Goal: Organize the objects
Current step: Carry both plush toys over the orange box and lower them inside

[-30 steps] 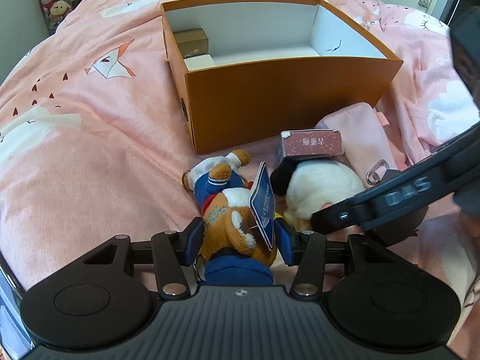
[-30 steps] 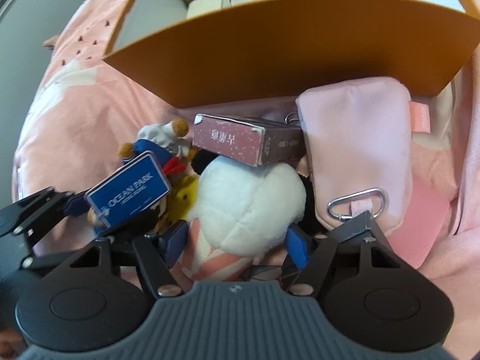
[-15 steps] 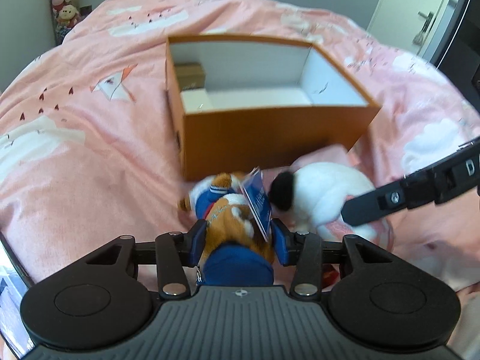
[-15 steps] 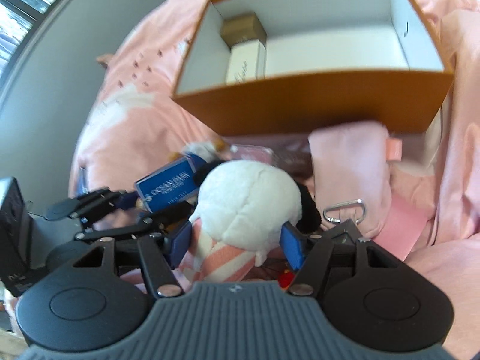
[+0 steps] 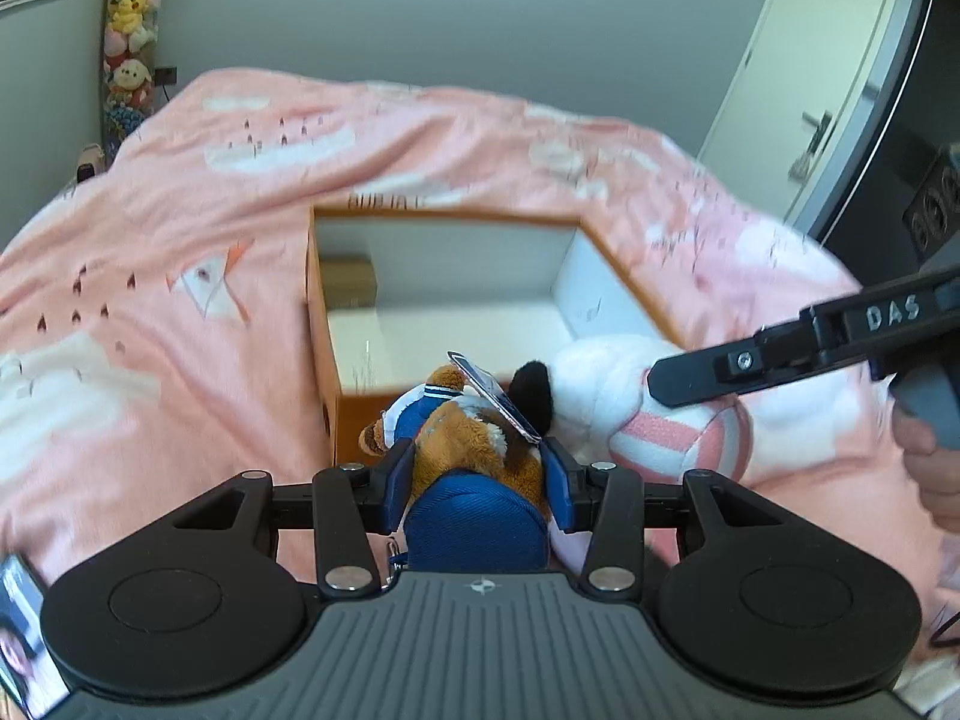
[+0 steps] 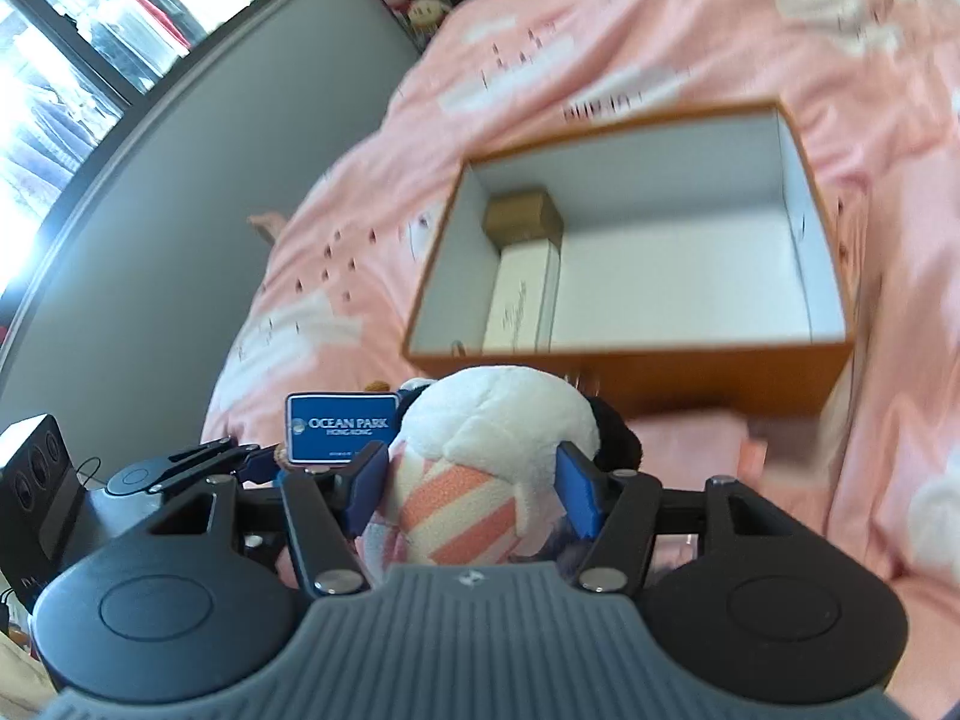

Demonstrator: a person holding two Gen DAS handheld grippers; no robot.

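My left gripper [image 5: 477, 483] is shut on a brown plush toy in blue clothes [image 5: 474, 450] with a blue Ocean Park tag [image 5: 495, 396], held in the air in front of the orange box [image 5: 327, 336]. My right gripper [image 6: 471, 483] is shut on a white panda plush with pink stripes [image 6: 492, 438], also lifted, just short of the box's near wall [image 6: 660, 372]. The box is open, white inside, with a brown carton [image 6: 525, 219] and a white carton [image 6: 522, 300] at its left end.
The box sits on a pink bedspread [image 5: 180, 240]. A pink pouch [image 6: 690, 444] lies below the right gripper, in front of the box. Stuffed toys [image 5: 129, 30] are stacked in the far left corner. A door [image 5: 804, 90] is at the right.
Both grippers have lifted their plush toys off the bed and risen, so the box now lies lower and its inside shows more. The dark red carton and pouch stayed on the bed.
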